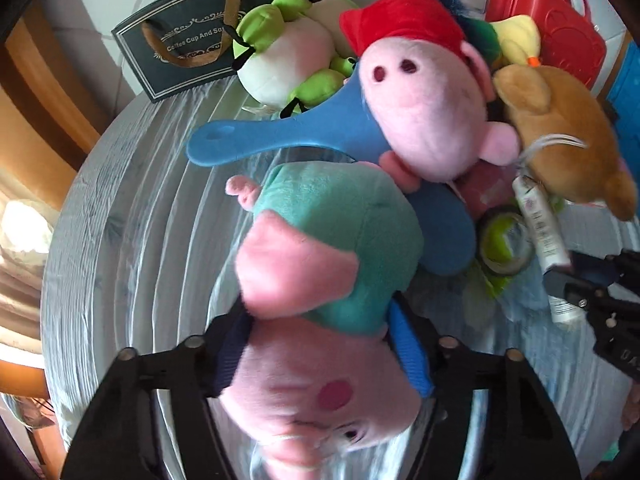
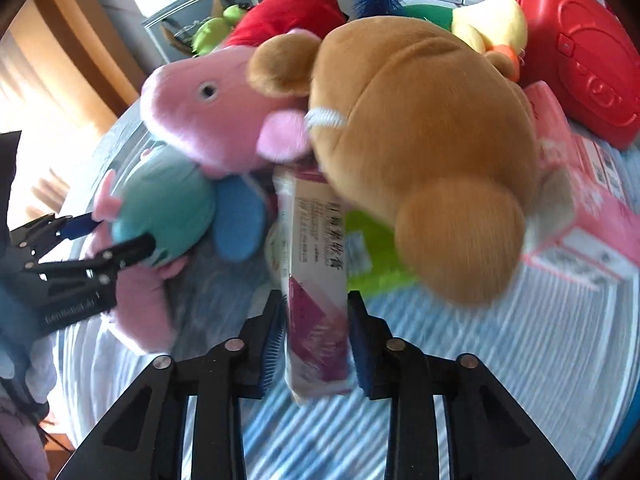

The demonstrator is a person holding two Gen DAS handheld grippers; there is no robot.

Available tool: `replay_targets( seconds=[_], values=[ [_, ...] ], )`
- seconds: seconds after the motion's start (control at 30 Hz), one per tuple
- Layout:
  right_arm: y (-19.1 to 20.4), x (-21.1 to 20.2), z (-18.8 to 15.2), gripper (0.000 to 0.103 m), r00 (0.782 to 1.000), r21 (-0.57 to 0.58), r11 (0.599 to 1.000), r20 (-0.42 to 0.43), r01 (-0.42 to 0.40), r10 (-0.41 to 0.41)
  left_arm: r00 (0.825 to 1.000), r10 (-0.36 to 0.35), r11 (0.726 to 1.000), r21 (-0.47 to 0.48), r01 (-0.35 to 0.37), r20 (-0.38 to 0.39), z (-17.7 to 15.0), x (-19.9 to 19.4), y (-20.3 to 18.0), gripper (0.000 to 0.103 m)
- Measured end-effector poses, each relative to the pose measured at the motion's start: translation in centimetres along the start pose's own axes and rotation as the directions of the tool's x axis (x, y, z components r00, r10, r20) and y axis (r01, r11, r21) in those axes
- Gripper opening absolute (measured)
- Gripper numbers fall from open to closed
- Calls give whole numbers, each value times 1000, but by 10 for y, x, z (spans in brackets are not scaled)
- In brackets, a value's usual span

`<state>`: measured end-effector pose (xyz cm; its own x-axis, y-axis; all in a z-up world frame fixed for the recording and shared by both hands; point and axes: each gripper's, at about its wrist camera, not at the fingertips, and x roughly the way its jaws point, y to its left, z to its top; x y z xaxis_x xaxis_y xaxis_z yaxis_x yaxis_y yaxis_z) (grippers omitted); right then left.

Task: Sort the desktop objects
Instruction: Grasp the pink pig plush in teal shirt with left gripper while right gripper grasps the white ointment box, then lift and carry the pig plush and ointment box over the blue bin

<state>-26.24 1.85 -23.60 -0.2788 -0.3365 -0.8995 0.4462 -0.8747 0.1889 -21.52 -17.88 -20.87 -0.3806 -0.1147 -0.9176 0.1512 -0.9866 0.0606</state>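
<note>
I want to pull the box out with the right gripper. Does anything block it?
Yes. The right gripper is closed on the near end of the box, but the far end lies under the brown plush. The pink pig also lies close to that end. The near side looks free.

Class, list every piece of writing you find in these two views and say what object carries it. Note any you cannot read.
"Coffee Cup And Sa…" (cut off by handle): dark gift bag.
"GenRobot.AI" (faint): left claw.
Chinese print: tube box in the right claw, too blurred.
Pink carton: print blurred.
White tube: unreadable.
</note>
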Motion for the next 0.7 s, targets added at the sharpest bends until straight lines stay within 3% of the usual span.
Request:
replay_targets(
  seconds=[0.27, 0.4, 0.5, 0.6, 0.7],
  values=[
    [4, -12, -32, 31, 999, 31, 999, -45, 8, -7, 998, -39, 998, -48, 36, -48, -19, -16, 8, 55],
    [-3, -14, -21, 54, 999, 60, 998, -31, 7, -5, 1000, -14, 998, -60, 13, -19, -9, -33, 11, 56],
    [3, -14, -15, 68, 1000, 47, 999, -27, 8, -7, 1000, -4, 999, -44, 3, -14, 8, -30, 13, 76],
    [11, -4, -5, 72, 999, 41, 999, -35, -1, 2, 998, -22, 999, -28, 21, -56, 15, -11, 9, 77],
    [23, 8, 5, 72, 999, 33, 999, -46, -8, 9, 992, 3, 1000, -6, -3, -124, 10, 16, 1, 77]
  ],
)
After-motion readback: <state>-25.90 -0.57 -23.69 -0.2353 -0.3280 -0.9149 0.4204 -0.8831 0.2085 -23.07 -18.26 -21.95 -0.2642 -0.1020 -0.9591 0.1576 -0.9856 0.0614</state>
